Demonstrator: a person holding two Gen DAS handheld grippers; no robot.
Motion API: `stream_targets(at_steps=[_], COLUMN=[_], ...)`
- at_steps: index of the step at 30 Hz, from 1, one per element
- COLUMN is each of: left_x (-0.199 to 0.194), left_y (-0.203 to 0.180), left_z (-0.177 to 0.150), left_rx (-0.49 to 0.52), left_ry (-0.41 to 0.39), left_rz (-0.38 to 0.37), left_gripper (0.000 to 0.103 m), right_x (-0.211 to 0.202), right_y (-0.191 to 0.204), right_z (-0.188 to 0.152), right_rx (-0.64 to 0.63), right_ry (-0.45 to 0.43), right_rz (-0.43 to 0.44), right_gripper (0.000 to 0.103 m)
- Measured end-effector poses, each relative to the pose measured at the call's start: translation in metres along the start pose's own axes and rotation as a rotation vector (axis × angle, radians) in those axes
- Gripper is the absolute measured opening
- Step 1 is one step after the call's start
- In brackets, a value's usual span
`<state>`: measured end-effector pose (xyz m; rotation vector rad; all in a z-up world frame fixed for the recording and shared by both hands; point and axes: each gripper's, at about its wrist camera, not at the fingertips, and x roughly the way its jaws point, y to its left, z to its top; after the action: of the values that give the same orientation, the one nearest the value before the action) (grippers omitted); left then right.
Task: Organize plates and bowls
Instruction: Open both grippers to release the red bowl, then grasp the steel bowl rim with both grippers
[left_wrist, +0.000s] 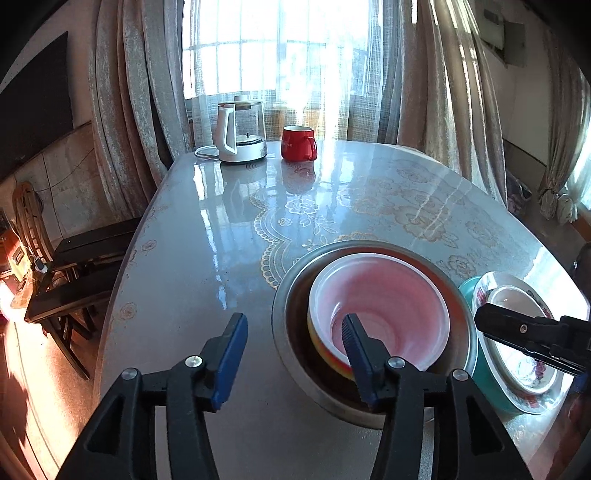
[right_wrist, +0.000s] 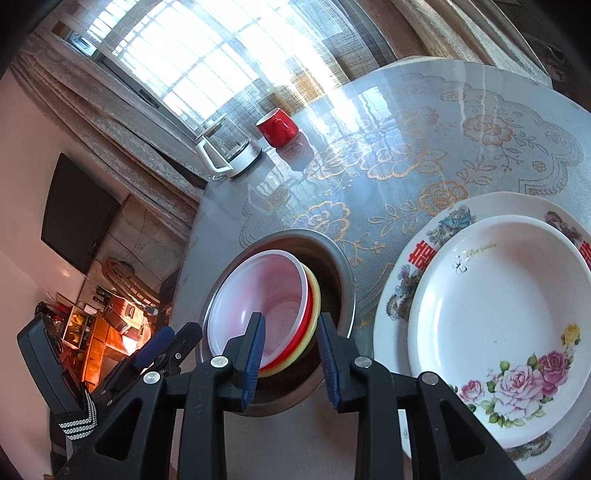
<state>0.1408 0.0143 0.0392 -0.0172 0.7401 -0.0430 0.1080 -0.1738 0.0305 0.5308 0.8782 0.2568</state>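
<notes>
While the left gripper (left_wrist: 293, 334) sits low in its frame with jaws spread wide and nothing between them, its right finger overlaps the pink-and-white bowl (left_wrist: 384, 306) — can't tell if it touches. That bowl is nested in a red one and a yellow one, all leaning inside a steel bowl (left_wrist: 291, 332) at lower centre. Right gripper (right_wrist: 290, 354) is parted too, jaws either side of the stacked rims but not clamping. Lower right of that view: a rose-patterned plate (right_wrist: 509, 317) stacked on a bigger floral plate (right_wrist: 402, 284). Upper middle of the table (left_wrist: 207, 229) — a glass kettle (left_wrist: 242, 127) and red mug (left_wrist: 298, 143).
</notes>
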Motion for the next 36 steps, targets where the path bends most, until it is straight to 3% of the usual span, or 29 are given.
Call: stream_targets(at_steps=[9,19,28,32,36], left_x=[-0.011,0.0,0.009,0.012,0.016], left_y=[0.015,0.034,0.039,0.039,0.034], left_z=[-0.021,-0.034,-0.034,-0.028,-0.024], left_rx=[-0.07,-0.212,-0.253,-0.252,-0.233], left_ry=[0.011,0.067,0.094,0.105,0.132], left_rz=[0.02,-0.033,-0.081,-0.092,-0.148], left_gripper=[0.073,0.075,0.075,0.072,0.042], right_x=[-0.003,0.002,0.007,0.013,0.018], right_y=[-0.008,-0.013,-0.016,-0.017,-0.011], right_z=[-0.017,-0.03,-0.027,-0.025,-0.019], right_rx=[0.007,-0.001,0.016,0.026,0.009], right_ry=[0.027,0.046,0.038,0.055,0.061], right_rz=[-0.009,-0.039,-0.064,-0.07,-0.086], right_gripper=[0.031,0.031,0.031,0.031,0.032])
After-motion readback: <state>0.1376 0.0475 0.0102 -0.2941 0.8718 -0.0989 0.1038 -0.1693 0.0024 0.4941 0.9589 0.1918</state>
